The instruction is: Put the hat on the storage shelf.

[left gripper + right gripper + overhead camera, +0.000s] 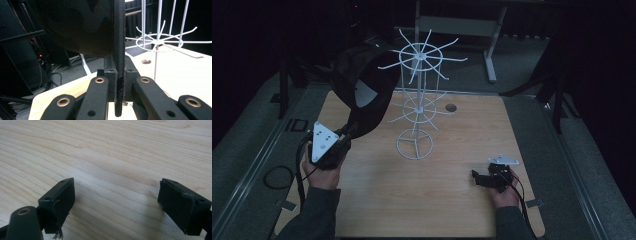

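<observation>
Left gripper (346, 134), held in the person's left hand (323, 172) at the table's left edge, has its jaws clamped on the brim of a dark cap (362, 85). From the left gripper view, the brim edge (119, 62) runs vertically between the two closed jaws, with the cap's crown (80, 25) above and to the left. The cap is raised off the wooden table (462, 200), its crown just beside the top ring of a white wire rack (419, 102); contact cannot be confirmed. The rack stands upright at the table's centre, with radiating prongs at two levels.

Right gripper (475, 176), in the right hand (504, 192) near the table's front right, rests low over bare wood. Its jaws stand wide apart, holding nothing, in the right gripper view (116, 202).
</observation>
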Tool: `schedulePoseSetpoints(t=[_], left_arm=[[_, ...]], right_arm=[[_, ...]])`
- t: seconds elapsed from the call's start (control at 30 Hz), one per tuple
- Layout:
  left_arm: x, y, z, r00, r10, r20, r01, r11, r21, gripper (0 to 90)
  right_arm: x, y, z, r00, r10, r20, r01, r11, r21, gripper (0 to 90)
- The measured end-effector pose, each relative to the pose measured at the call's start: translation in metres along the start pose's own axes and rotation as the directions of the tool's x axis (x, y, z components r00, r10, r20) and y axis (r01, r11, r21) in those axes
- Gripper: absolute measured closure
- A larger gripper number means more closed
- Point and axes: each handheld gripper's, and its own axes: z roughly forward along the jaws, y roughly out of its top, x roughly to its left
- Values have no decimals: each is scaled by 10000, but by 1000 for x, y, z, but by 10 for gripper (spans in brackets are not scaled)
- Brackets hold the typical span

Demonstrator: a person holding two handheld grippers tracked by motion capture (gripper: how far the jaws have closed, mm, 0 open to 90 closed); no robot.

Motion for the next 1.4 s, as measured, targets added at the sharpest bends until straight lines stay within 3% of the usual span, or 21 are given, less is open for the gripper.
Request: schedulePoseSetpoints(t=[0.43, 1.07, 1.4], left_arm=[[-3, -7, 4, 9986, -22, 519, 14, 9999, 162, 827], [4, -5, -1, 9928, -771, 920, 798, 9965, -264, 444], [8, -4, -4, 9836, -1271, 1281, 1302, 9914, -159, 224]], right_arm=[[0, 0, 0, 10000, -1, -4, 1, 10000, 0, 141], [0, 0, 0, 10000, 1, 4, 0, 10000, -8, 142], [0, 0, 0, 10000, 3, 6, -3, 10000, -7, 142]])
